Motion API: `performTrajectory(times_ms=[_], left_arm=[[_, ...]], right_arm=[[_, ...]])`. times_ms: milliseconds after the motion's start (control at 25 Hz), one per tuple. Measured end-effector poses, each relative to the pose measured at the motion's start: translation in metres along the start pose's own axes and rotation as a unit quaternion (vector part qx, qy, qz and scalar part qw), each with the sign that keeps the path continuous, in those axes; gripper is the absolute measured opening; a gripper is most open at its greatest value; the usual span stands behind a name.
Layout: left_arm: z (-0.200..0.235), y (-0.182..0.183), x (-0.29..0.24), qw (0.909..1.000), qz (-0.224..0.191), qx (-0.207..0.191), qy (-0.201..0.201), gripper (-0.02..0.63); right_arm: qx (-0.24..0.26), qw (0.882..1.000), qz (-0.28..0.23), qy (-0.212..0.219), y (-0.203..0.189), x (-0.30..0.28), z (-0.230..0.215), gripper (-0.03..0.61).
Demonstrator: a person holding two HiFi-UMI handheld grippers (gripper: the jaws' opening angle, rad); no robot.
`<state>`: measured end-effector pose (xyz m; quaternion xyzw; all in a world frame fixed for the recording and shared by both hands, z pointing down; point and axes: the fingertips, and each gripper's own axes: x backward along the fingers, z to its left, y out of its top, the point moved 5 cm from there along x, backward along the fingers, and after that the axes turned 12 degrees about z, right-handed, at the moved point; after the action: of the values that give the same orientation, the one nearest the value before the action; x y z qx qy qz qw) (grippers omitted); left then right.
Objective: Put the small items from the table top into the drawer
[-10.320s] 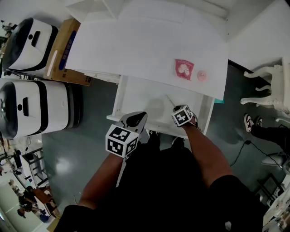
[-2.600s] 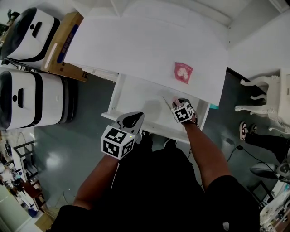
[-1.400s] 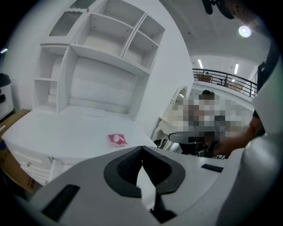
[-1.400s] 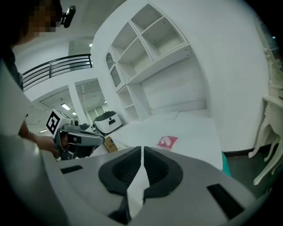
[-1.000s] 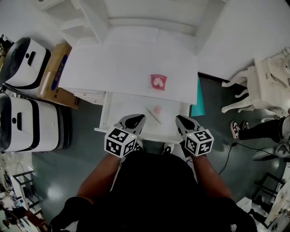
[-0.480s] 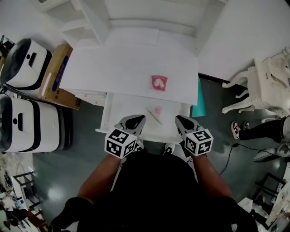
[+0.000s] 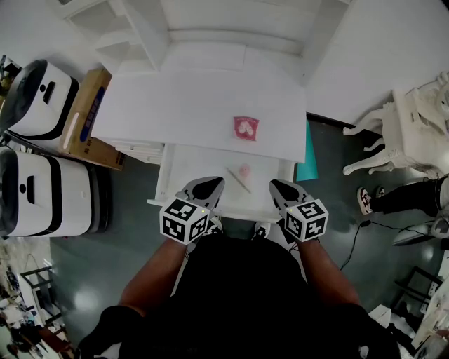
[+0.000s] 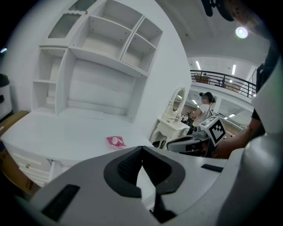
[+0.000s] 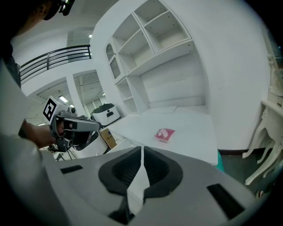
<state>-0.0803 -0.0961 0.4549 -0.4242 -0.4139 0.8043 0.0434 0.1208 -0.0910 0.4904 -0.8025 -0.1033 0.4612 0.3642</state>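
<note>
A red packet [image 7: 246, 128] lies on the white table top [image 7: 175, 98]; it also shows as the red packet [image 8: 116, 141] and the red packet [image 9: 165, 134] in the two gripper views. Below it the drawer [image 7: 184, 165] stands pulled out, holding a small pink round item [image 7: 244, 170] and a thin stick [image 7: 238, 180]. My left gripper [image 7: 208, 184] hangs over the drawer's front edge, shut and empty. My right gripper [image 7: 280, 188] is level with it at the drawer's right front, also shut and empty. Each gripper view shows the other gripper [image 8: 194, 142] [image 9: 73, 125] beside it.
White shelving [image 7: 231, 21] rises at the back of the table. Two white-and-black machines [image 7: 42, 66] [image 7: 42, 189] and a cardboard box [image 7: 88, 105] stand on the floor at left. A white ornate chair [image 7: 414, 126] and a teal object [image 7: 302, 151] are at right.
The pink round item moved from the table top into the drawer. My right gripper let it go and drew back to the drawer's front. Over the last second almost nothing moved.
</note>
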Motion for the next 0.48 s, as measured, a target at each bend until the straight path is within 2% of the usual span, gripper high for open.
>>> performTrajectory(times_ms=[480], left_arm=[[0.01,-0.005,-0.003,0.9997,0.015,0.012,0.014,0.009]], right_arm=[[0.008,1.0,0.011,-0.003,0.001,-0.013,-0.004,0.037]])
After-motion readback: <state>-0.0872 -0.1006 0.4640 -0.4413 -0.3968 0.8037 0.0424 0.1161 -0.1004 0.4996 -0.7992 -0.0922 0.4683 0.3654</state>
